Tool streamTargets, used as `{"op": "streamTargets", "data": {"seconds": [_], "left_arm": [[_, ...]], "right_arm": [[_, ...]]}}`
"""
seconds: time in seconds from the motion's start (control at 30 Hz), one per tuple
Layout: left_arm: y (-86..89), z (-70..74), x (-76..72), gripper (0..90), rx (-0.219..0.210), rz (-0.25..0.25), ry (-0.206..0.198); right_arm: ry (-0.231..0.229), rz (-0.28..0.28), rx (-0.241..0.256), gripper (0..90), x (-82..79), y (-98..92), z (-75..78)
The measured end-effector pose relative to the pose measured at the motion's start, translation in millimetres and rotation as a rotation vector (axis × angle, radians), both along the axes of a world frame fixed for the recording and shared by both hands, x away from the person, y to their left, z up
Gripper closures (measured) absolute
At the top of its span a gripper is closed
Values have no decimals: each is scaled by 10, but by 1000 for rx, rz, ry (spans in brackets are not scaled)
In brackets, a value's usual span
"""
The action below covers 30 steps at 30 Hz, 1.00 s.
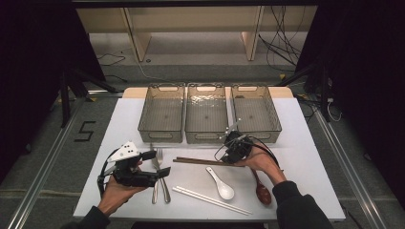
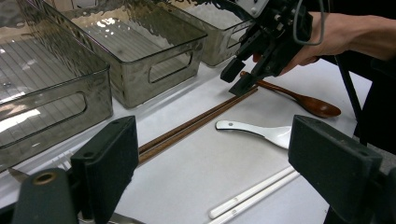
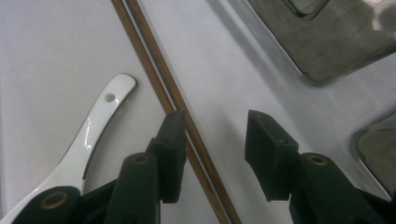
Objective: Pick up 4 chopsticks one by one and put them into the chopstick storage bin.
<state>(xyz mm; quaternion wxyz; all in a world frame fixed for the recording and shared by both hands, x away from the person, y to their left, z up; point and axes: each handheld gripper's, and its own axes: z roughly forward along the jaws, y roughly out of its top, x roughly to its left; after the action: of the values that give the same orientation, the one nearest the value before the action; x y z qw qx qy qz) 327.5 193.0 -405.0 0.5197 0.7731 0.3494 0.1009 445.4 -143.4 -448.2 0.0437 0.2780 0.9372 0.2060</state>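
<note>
On the white table (image 1: 296, 143), before three bins, lie thin dark-brown wooden chopsticks (image 3: 161, 95), paired side by side. Right gripper (image 3: 212, 140), jaws apart, straddles them; left gripper (image 2: 215, 158) gapes nearby.

Brown chopsticks (image 1: 203, 161), white spoon (image 1: 221, 183), white chopsticks (image 1: 210, 200), reddish-brown spoon (image 1: 261, 190).

Brown chopsticks (image 3: 187, 135): near end hidden behind the right gripper's (image 3: 212, 140) jaw; white spoon (image 3: 88, 140) bowl cut off by frame edge.

3 bins (image 1: 207, 114), 2 spoons (image 1: 222, 183), 4 chopsticks (image 1: 203, 161)
</note>
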Motion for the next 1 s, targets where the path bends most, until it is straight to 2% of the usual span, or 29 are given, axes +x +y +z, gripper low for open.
{"op": "streamTargets", "data": {"seconds": [0.03, 0.2, 0.27, 0.47, 0.83, 0.93, 1.0], "left_arm": [[0, 0, 0, 156, 1, -1, 0], [0, 0, 0, 156, 1, -1, -1], [1, 0, 1, 156, 0, 0, -1], [5, 2, 2, 156, 3, 1, -3], [8, 4, 5, 156, 5, 3, -4], [10, 3, 5, 156, 5, 3, -4], [12, 2, 7, 156, 5, 4, -4]], "right_arm": [[12, 6, -19, 605, 25, 10, -32], [24, 19, -27, 640, 59, 42, -65], [31, 38, -45, 658, 77, 75, -77], [45, 61, -51, 689, 89, 112, -105], [39, 102, -139, 788, 120, 185, -101], [38, 111, -152, 791, 115, 198, -97], [32, 128, -180, 795, 102, 226, -90]]}}
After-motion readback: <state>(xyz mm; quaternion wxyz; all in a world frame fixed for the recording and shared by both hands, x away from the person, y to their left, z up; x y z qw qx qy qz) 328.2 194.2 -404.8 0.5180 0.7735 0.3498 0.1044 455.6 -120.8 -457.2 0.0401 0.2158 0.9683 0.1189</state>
